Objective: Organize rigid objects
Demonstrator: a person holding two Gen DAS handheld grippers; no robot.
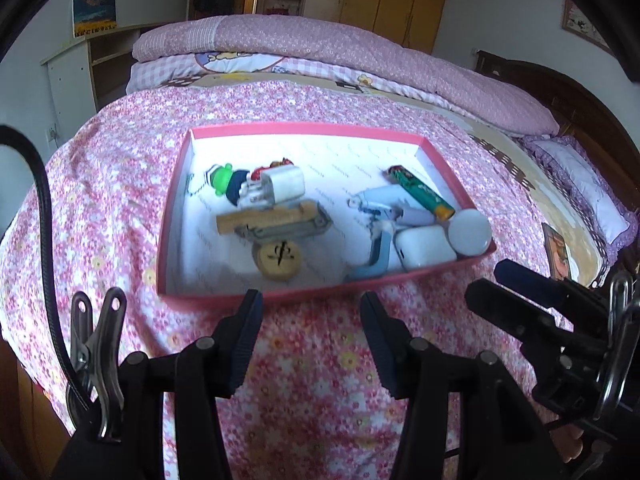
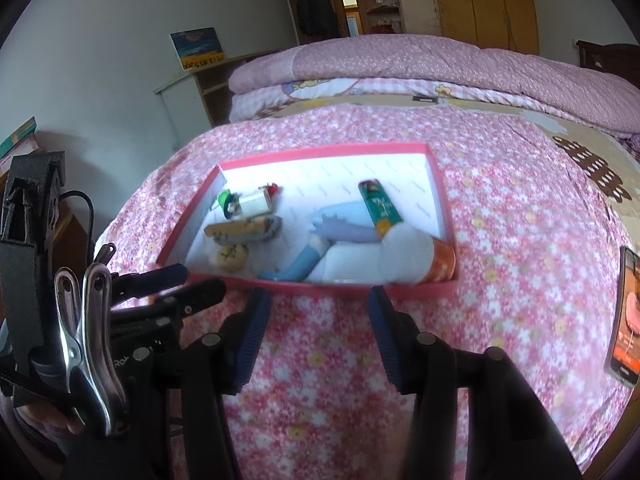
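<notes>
The left claw (image 1: 311, 308) hangs open just short of the near rim of the pink box (image 1: 304, 130), nothing between its fingers, and the right claw (image 2: 319, 304) beside it is spread wide too, equally empty. The box sits on the bed (image 1: 320, 360), on the flowered pink sheet, and everything to be sorted already lies inside it. On the left side are a white charger plug (image 1: 285, 189), a wooden block (image 1: 262, 220) lying over a grey metal piece, and a round wooden disc (image 1: 279, 258). On the right side are a green lighter (image 1: 420, 191), a white case (image 1: 425, 246), a round white lid (image 1: 470, 232) and a pale blue tool (image 1: 378, 240). All look light and stiff, so I'd expect no crushing. The lighter and the plug seem smooth and could slip; gripping the lighter across its middle looks safest. A phone (image 2: 624, 320) lies on the sheet to the right.
</notes>
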